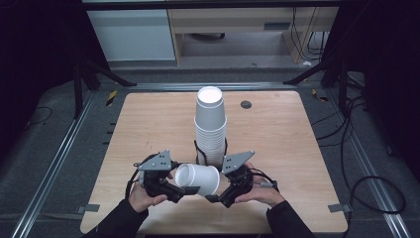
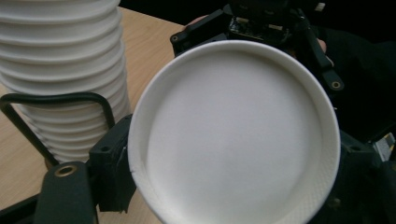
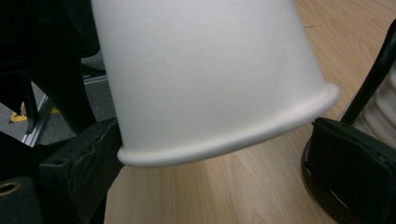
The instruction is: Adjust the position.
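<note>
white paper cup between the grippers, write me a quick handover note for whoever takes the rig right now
Left gripper: jaws on either side of the bottom end of the single white paper cup, apparently gripping it.
Right gripper: jaws at the cup's rim end; whether they press on it is unclear.
Cup: lying on its side, held low over the light wooden table, just in front of the tall stack of white paper cups.
Stack: upright in a black wire holder near the table's middle.
Done: one cup is apart from the stack.
Left: probably to set it down or put it on the stack; keep the grip steady meanwhile.
</note>
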A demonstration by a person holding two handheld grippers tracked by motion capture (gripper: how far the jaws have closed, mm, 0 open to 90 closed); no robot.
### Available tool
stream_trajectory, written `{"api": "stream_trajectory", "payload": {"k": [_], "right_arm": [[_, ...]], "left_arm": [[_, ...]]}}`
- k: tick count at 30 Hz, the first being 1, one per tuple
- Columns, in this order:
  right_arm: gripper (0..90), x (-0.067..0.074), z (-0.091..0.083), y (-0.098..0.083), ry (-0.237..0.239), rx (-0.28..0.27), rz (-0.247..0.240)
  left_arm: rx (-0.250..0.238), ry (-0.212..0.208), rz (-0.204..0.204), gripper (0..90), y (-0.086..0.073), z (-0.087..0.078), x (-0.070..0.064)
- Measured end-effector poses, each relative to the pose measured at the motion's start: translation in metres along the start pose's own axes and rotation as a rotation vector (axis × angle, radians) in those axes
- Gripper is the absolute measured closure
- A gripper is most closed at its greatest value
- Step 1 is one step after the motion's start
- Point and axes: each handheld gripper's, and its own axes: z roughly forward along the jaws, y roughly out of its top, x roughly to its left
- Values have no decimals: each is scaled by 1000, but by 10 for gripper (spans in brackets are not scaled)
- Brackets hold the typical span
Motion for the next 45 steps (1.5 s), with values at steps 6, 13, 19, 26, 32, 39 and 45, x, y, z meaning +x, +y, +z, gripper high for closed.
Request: {"api": "stream_trajectory", "payload": {"k": [6, 13, 19, 26, 32, 39, 45], "right_arm": [[15, 4, 4, 2, 28, 1, -25], [33, 8, 9, 3, 75, 2, -44], [88, 8, 10, 2, 93, 2, -48], [97, 8, 10, 2, 89, 8, -45], [97, 7, 8, 2, 96, 9, -42], [97, 3, -2, 2, 50, 37, -50], [96, 0, -10, 2, -23, 102, -74]], "left_arm": [[28, -31, 20, 210, 0, 8, -6], [27, -61, 32, 211, 1, 12, -11], [26, -60, 27, 213, 0, 12, -9], [27, -50, 34, 208, 1, 13, -10], [28, -45, 47, 198, 2, 12, -11], [41, -7, 42, 159, 4, 1, -6], [127, 35, 52, 130, -1, 1, 0]]}}
